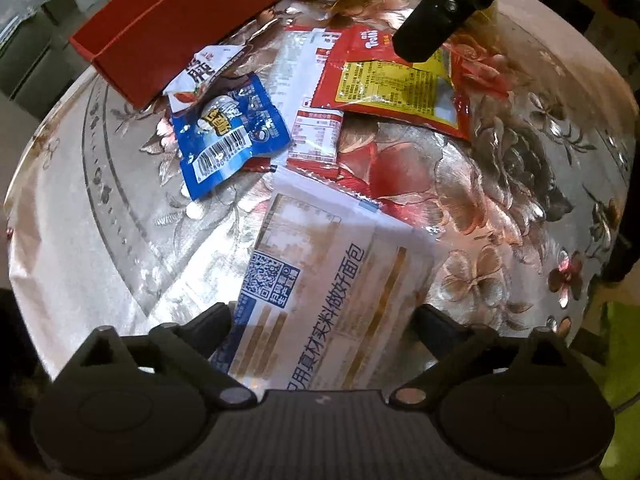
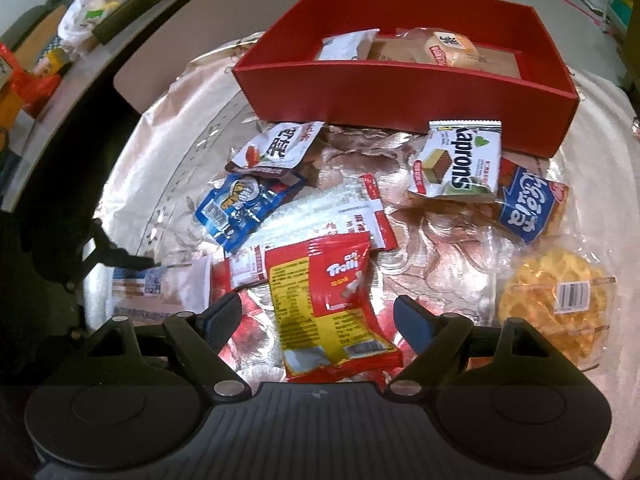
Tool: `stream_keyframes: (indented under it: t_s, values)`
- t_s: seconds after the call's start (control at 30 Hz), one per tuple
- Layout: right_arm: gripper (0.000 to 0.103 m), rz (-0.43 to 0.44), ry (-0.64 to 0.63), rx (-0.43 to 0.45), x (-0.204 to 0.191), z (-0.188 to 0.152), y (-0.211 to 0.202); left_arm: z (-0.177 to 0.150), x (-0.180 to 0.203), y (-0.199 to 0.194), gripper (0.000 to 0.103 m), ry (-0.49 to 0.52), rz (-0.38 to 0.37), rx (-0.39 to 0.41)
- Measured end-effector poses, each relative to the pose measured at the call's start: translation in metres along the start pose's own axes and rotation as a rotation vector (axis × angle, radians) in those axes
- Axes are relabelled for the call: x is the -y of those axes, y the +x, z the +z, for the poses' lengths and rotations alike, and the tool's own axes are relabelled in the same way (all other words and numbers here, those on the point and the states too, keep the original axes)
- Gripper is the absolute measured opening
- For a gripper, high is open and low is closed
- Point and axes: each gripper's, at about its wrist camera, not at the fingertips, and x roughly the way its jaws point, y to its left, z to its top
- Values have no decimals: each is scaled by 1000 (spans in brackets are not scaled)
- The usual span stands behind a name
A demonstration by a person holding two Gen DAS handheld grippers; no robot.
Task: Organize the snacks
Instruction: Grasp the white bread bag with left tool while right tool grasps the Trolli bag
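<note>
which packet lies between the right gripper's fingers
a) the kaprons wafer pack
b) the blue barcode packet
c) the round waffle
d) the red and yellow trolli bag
d: the Trolli bag lies between the open fingers of the right gripper, while the other packets sit farther off.

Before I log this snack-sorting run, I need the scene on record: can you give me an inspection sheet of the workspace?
Surface: round table, shiny floral cover.
Job's things: red box already holds a few packets; Trolli bag, Kaprons wafer pack, blue packet, waffle pack, white bread bag loose on the table.
Clutter: nothing seen.
Grippers: left gripper open over bread bag; right gripper open astride Trolli bag.
Cables: nothing seen.
Surroundings: bags on another table.
</note>
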Motion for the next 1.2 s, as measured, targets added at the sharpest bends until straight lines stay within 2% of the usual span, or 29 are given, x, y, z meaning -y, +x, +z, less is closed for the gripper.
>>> stream_keyframes:
  t_s: [0.2, 0.3, 0.43, 0.57, 0.67, 0.8, 0.87, 0.9, 1.0, 1.13, 1.17, 1.2]
  values:
    - [88, -20, 23, 17, 7, 4, -5, 5, 18, -12, 77, -120, 76, -35]
    - [88, -28, 0, -7, 4, 2, 4, 6, 23, -14, 76, -215, 69, -48]
    - [87, -69, -62, -44, -11, 1, 23, 1, 22, -19, 75, -389, 61, -50]
    - [87, -94, -135, -55, -28, -2, 36, -7, 19, -23, 74, -544, 45, -16]
    - [87, -130, -165, -77, -32, -7, 46, -11, 15, -24, 74, -608, 42, -4]
    - [90, -157, -197, -60, -36, -11, 49, -10, 16, -19, 76, -597, 65, -12]
    - [101, -126, -184, -63, -33, -12, 49, -7, 16, -15, 77, -592, 66, -18]
    - [103, -103, -188, -72, -32, -12, 51, -7, 16, -14, 79, -593, 64, -20]
    - [103, -115, -232, -64, -36, -18, 52, -5, 14, -6, 86, -591, 62, -27]
    - [103, -142, -302, -62, -41, -24, 54, -5, 18, -2, 90, -572, 56, -33]
    - [103, -151, -323, -66, -43, -24, 55, -5, 20, 0, 97, -556, 69, -33]
    - [103, -161, -337, -67, -45, -25, 56, -6, 19, 2, 100, -550, 85, -34]
